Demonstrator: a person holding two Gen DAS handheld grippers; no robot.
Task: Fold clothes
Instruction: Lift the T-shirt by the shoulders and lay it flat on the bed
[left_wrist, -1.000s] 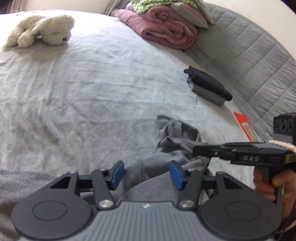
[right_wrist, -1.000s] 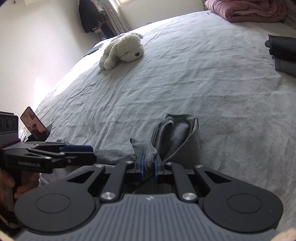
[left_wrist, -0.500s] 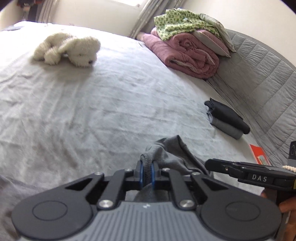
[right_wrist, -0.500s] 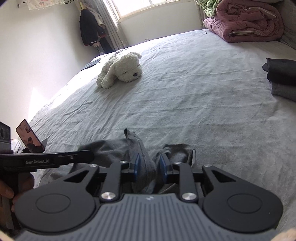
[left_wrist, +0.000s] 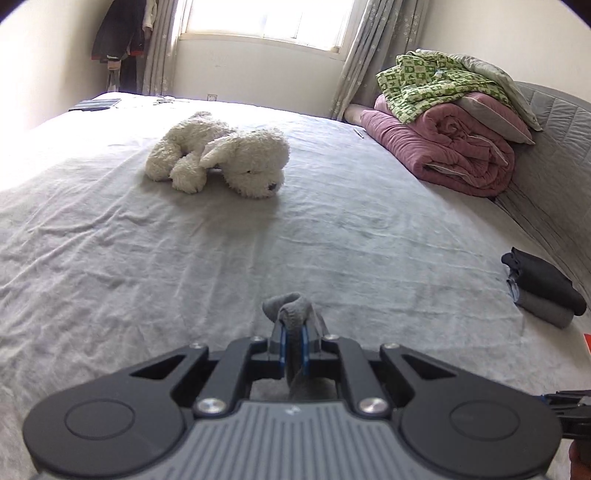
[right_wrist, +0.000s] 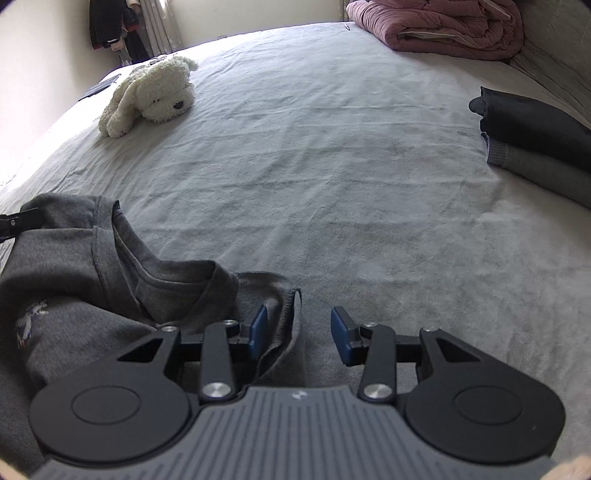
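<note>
A dark grey garment (right_wrist: 92, 280) with a small printed mark lies crumpled on the grey bed sheet (right_wrist: 332, 166), low and left in the right wrist view. My left gripper (left_wrist: 293, 349) is shut on a bunched edge of the grey garment (left_wrist: 291, 310), lifted above the sheet. My right gripper (right_wrist: 299, 334) is open; a frayed edge of the garment lies between its blue pads (right_wrist: 258, 326), nearer the left one. The tip of the left gripper shows at the left edge of the right wrist view.
A white plush dog (left_wrist: 221, 155) lies mid-bed. Folded dark and grey clothes (right_wrist: 535, 140) are stacked at the right. Pink quilts (left_wrist: 443, 147) with a green blanket (left_wrist: 436, 86) lean on the padded headboard (left_wrist: 554, 147). The far wall has a window.
My left gripper closed on the garment's edge and lifted it, tilting its view up toward the window. My right gripper let go of the garment and opened.
</note>
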